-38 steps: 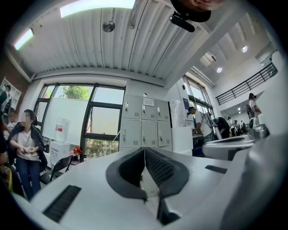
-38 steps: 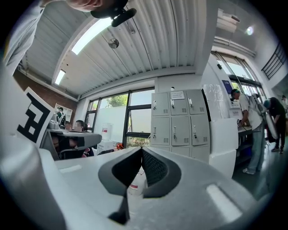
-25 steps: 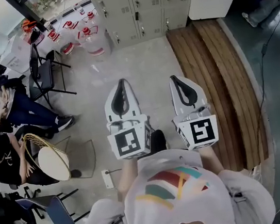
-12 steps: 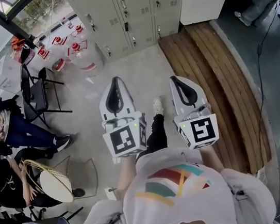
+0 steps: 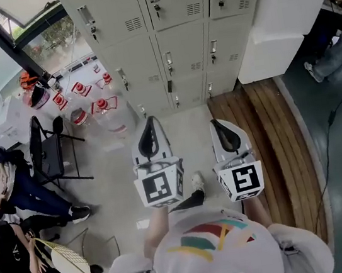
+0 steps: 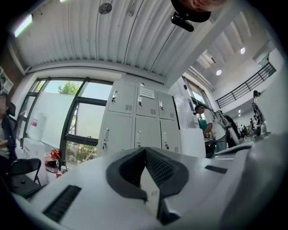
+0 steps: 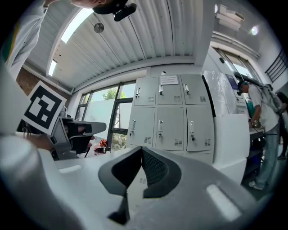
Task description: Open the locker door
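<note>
Compared with a second ago, the locker bank (image 5: pixel 169 37) has slid from the top edge of the head view down into its upper half: the person has walked towards it. The folding chair (image 5: pixel 49 154) at nine o'clock in that view and the red-capped water jugs (image 5: pixel 80 117) at ten o'clock now lie off to the side rather than ahead. One shoe (image 5: pixel 197 181) shows low in the view, seemingly mid-step. For the task this reads as the approach only. The whole locker front is flat and closed, nothing on it is touched, and it remains well apart from both tools, at twelve o'clock of them. Which door is meant cannot be told yet, though the middle-row handles (image 5: pixel 169 63) lie most directly ahead.

The left gripper (image 5: pixel 150 122) is held out in front of the chest, pointing at the lockers, its jaws clenched together with nothing between them. Its own view shows the dark pads meeting at the tip, with the grey front beyond. The right gripper (image 5: pixel 216 125) sits just beside it at three o'clock, parallel and about level, equally clamped on nothing. Further right, a white box (image 5: pixel 280 14) stands at two o'clock and wooden slats (image 5: pixel 267 143) run along the floor. The next need is probably to close the remaining gap and part one pair of jaws for a handle
</note>
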The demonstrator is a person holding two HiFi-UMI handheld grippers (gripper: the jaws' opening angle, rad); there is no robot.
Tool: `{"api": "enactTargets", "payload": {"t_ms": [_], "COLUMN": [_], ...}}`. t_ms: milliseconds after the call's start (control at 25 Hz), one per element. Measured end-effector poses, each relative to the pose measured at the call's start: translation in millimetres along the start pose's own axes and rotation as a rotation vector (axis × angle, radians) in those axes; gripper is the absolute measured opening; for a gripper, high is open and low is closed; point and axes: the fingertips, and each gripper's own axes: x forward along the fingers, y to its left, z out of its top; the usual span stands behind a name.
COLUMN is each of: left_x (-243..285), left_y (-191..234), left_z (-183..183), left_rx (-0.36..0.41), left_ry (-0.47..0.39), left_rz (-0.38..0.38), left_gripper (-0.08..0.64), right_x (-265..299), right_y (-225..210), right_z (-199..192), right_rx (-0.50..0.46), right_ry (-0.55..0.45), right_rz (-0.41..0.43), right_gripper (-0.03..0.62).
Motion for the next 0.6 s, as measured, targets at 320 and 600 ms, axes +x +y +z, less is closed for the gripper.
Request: {"api": "enactTargets", "payload": {"t_ms": [320, 600], "left_x": [113, 151], "left_y": [26, 38], "left_z": [-3, -14], "left_rx": [0.0, -0.023], "left_ry": [0.011, 0.055], "left_rz": [0.039, 0.069], "left_gripper": [0.015, 0.015], "right_x": [118, 171], "right_y": [-48, -57], "right_z": [5, 3], "right_rx": [0.024, 0.033], "right_ry": [-0.007, 0.016], "right_rz": [0.044, 0.1], "right_gripper": [0.005, 0.005]}}
